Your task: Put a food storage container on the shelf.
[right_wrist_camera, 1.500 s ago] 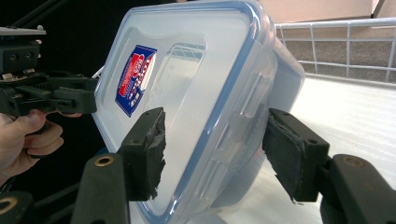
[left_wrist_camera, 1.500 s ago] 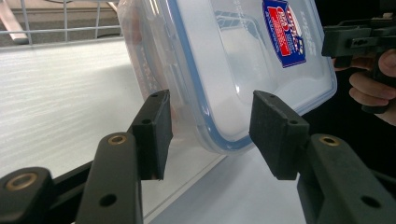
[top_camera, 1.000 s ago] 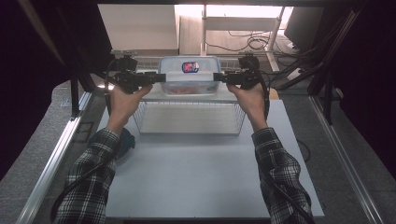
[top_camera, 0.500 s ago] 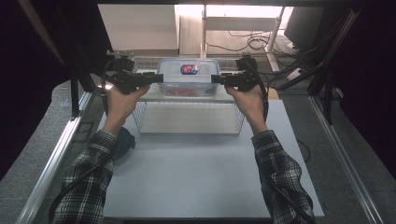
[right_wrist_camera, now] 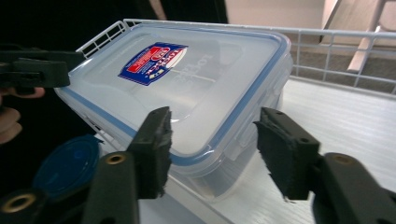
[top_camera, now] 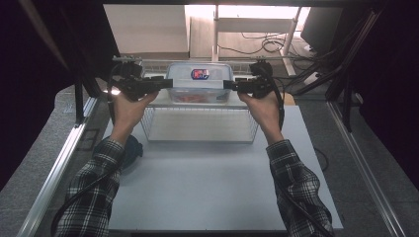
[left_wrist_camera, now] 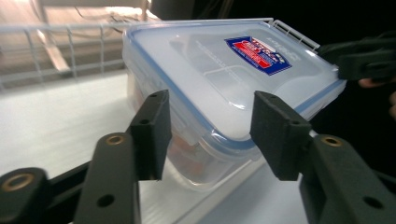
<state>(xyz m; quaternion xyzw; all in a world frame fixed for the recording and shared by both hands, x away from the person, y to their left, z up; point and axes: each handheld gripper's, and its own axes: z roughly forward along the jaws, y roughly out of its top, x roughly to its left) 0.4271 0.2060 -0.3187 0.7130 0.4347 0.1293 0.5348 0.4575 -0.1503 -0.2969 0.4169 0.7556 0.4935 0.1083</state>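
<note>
The left claw (top_camera: pixel 167 83) is spread at the left short end of the container (top_camera: pixel 199 83), which sits on the wire rack (top_camera: pixel 197 123) near the counter's (top_camera: pixel 207 182) far edge. Its long axis runs left to right. It is translucent, with a blue-rimmed lid and a red-blue label (top_camera: pixel 199 74). The right claw (top_camera: pixel 228 85) is spread at its right end.

Laboratory recording bench: white table (top_camera: pixel 212 177) framed by metal rails (top_camera: pixel 59 163), dark curtains (top_camera: pixel 44 59) at both sides, cables (top_camera: pixel 257 47) at far end
</note>
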